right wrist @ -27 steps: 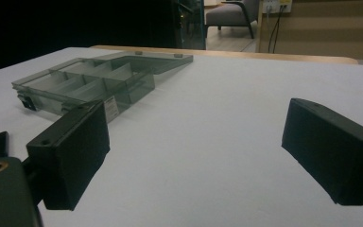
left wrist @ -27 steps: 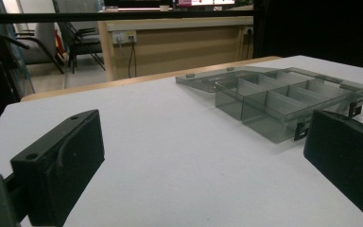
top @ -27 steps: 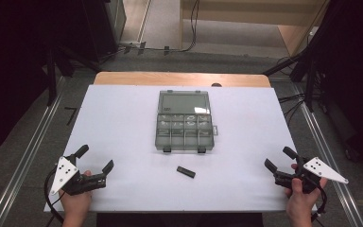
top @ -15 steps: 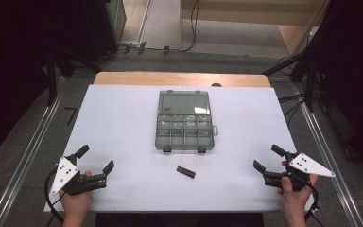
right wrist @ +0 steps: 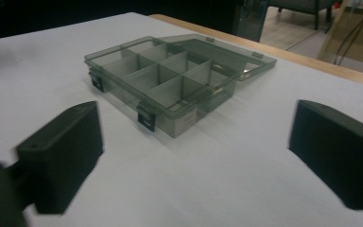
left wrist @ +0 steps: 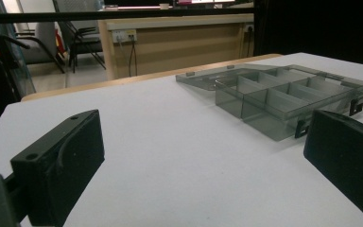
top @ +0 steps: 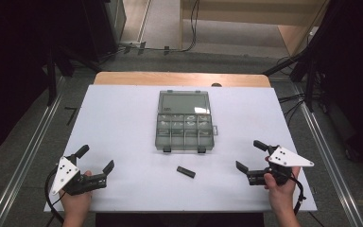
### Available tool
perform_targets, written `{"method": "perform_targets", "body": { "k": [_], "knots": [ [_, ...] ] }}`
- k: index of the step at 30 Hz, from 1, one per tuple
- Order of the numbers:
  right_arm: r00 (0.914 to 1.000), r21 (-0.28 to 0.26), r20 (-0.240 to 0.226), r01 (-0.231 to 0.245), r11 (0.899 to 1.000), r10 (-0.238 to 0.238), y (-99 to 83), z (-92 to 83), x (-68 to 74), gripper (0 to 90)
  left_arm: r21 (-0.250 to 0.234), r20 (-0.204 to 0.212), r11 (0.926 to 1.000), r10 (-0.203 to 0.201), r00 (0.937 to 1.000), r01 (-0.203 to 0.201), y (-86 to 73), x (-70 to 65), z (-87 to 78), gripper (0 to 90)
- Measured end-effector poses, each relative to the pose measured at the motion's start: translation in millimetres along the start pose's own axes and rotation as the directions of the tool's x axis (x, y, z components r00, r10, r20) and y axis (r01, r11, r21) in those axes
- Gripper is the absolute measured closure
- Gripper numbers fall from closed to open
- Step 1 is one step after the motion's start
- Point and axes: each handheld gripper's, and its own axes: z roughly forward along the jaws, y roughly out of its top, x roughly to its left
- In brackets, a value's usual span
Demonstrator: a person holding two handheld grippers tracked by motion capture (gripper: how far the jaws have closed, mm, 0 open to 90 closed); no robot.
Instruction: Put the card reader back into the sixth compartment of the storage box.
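Note:
A smoky clear compartment box lies in the middle of the white table, its lid folded flat behind it. A small black block rests just in front of the box. My left gripper sits open at the front left, held by a hand, nothing between its jaws. My right gripper is open at the front right, also with nothing in it. The left gripper view has the box ahead to the right of its open gripper. In the right gripper view, the box lies beyond the open gripper.
The table's far edge shows a wooden strip. Metal rails run along both sides of the table on the floor. Cables lie at the far right. Bare table surface spreads left and right of the box.
My right gripper has moved left and a little forward, toward the box and the black block. My left gripper has stayed almost where it was.

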Motion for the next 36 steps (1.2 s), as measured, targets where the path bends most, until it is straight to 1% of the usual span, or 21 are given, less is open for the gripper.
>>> {"method": "perform_targets", "body": {
  "k": [2,4,6,11,23,27,36],
  "knots": [
    [0.9998,0.002,-0.02,0.007,1.0,-0.007,2.5,3.6,2.6,0.0,0.002,0.0,1.0,0.003,1.0,-0.003,0.0,0.1,-0.2,0.0],
    [0.9996,0.003,-0.027,0.01,1.0,-0.01,4.8,6.5,4.1,0.0,0.004,-0.001,1.0,0.004,1.0,-0.004,0.0,0.1,-0.4,0.0],
    [0.9993,0.004,-0.036,0.004,1.0,-0.004,7.0,8.6,5.3,0.0,0.004,-0.001,1.0,0.005,1.0,-0.005,0.0,0.1,-0.6,0.0],
    [0.998,0.002,-0.063,0.004,1.0,-0.004,13.0,14.1,8.2,0.0,0.003,-0.005,1.0,0.007,1.0,-0.007,0.0,-0.5,0.0,0.0],
    [0.9971,0.044,-0.075,0.018,0.999,-0.015,24.8,31.5,16.2,0.0,0.002,0.004,0.9999,0.011,0.9999,-0.012,0.0,-0.8,-0.1,0.0],
    [0.9954,0.061,-0.093,0.031,0.998,-0.025,28.8,37.3,20.2,0.0,0.001,0.006,0.9999,0.012,0.9999,-0.012,-0.1,-1.0,-0.2,0.0],
    [0.9922,0.085,-0.122,0.033,0.996,-0.022,32.9,46.5,24.6,0.0,0.001,0.005,0.9999,0.013,0.9999,-0.013,-0.1,-1.1,0.0,0.0]
  ]
}}
